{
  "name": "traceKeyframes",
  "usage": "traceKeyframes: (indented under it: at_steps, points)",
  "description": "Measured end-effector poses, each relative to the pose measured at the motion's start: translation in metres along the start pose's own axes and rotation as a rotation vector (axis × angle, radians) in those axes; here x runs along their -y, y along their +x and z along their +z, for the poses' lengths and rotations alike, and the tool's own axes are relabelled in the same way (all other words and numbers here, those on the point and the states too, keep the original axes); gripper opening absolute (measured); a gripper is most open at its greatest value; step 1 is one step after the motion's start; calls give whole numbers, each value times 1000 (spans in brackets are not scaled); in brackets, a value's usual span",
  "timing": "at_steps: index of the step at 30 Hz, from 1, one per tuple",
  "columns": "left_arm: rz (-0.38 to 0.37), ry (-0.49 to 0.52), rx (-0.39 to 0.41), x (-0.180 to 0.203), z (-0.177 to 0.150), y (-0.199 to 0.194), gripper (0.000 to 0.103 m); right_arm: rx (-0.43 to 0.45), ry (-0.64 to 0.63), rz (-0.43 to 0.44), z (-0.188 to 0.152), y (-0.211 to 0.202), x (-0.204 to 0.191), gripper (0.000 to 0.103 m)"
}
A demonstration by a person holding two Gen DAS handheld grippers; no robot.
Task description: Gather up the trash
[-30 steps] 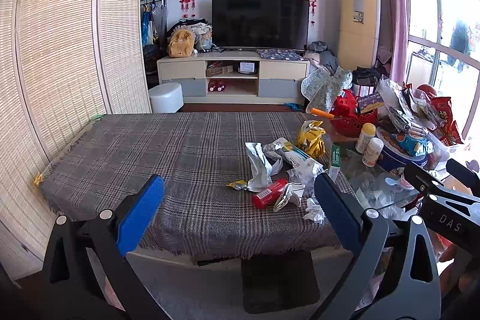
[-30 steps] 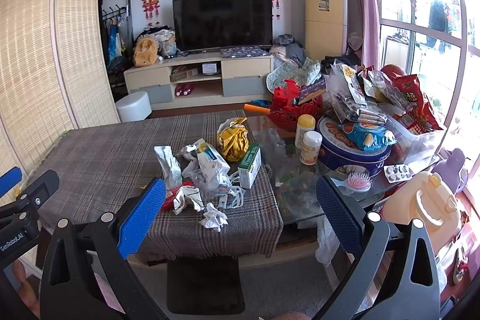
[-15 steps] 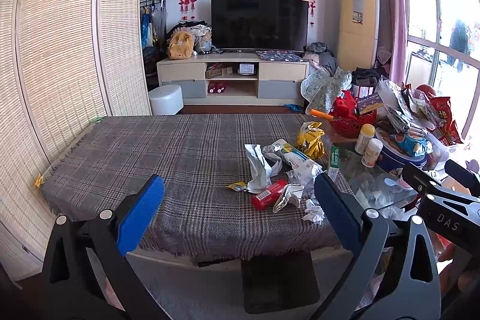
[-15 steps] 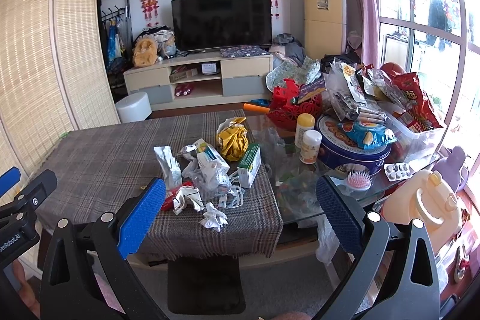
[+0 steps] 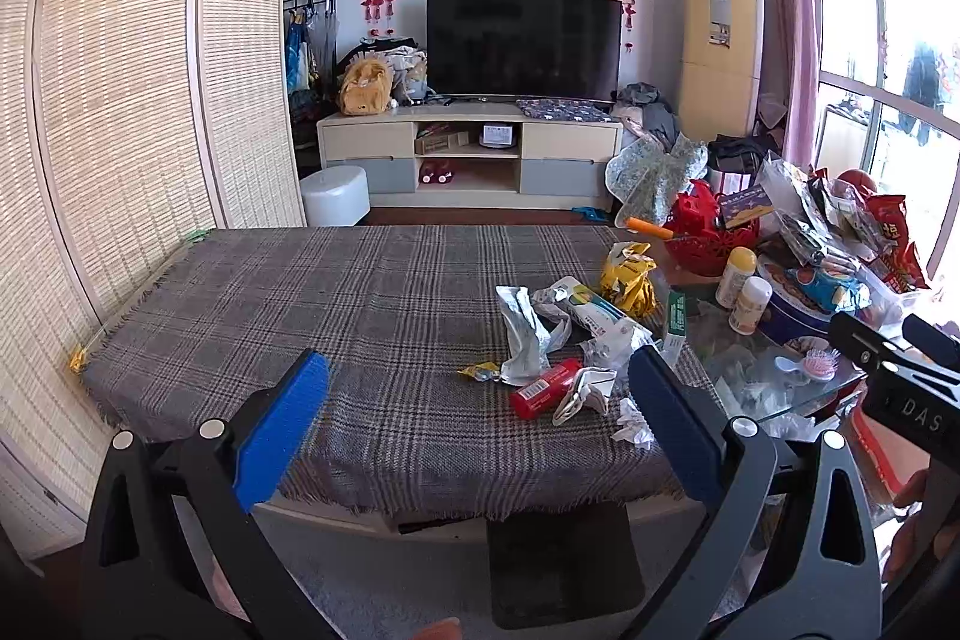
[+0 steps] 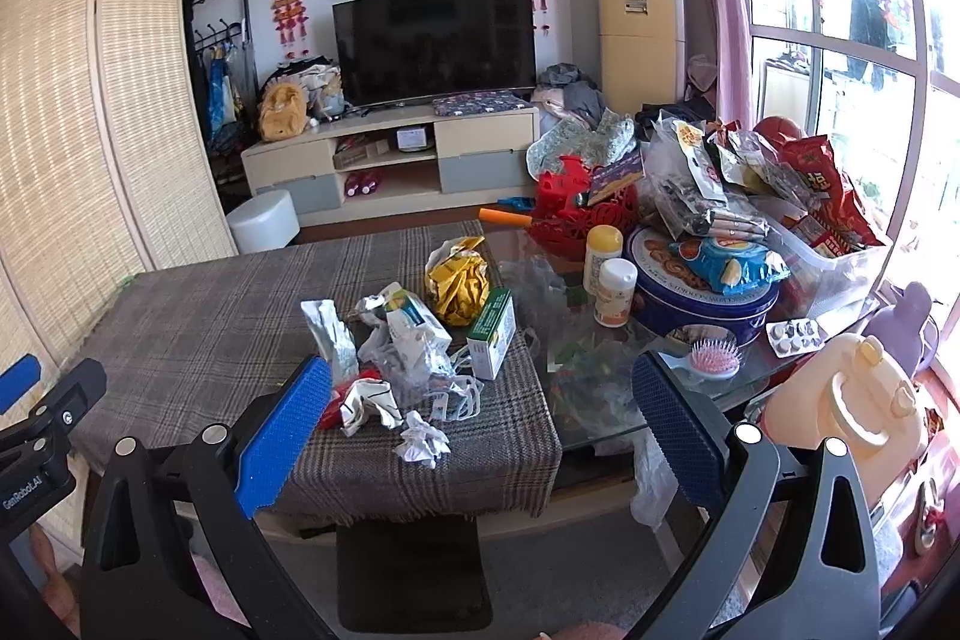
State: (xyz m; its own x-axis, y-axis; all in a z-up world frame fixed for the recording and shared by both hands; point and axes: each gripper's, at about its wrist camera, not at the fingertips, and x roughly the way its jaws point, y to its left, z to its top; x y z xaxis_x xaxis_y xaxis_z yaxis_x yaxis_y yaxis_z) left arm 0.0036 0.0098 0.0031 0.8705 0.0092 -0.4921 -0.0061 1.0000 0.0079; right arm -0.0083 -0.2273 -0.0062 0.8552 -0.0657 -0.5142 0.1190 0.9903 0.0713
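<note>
Both my claws hang short of the surface [image 5: 372,280], off its near edge. Left claw [image 5: 480,424] released, nothing between the pads. Right claw [image 6: 480,424] released too, empty. Trash lies in a heap on the plaid cloth [image 6: 228,316]: red wrapper [image 5: 543,388], foil pouch [image 5: 522,334], yellow bag [image 6: 459,283], green box [image 6: 492,334], crumpled paper [image 6: 423,439] nearest the cloth's edge. Blue tin [image 6: 699,304] on the glass beside.

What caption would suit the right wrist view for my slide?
Open right claw facing a pile of wrappers on a plaid tablecloth, beside a blue cookie tin.
</note>
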Motion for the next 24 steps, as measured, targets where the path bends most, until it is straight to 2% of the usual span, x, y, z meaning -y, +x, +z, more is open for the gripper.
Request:
traceKeyframes:
  at_steps: [3,7,15,20,24]
  points:
    - [22,15,-11,-1,1,12,95,-9,-1,12,5,9,2,100]
    - [8,14,-55,-1,-2,35,95,-63,-2,40,2,34,3,100]
    - [-16,-1,-195,-7,-32,99,95,-204,4,84,-41,107,5,100]
    - [-49,8,-247,-5,-48,134,95,-235,-51,68,-66,140,-2,100]
    - [-75,27,-276,1,-53,156,94,-260,-94,109,-87,162,-11,99]
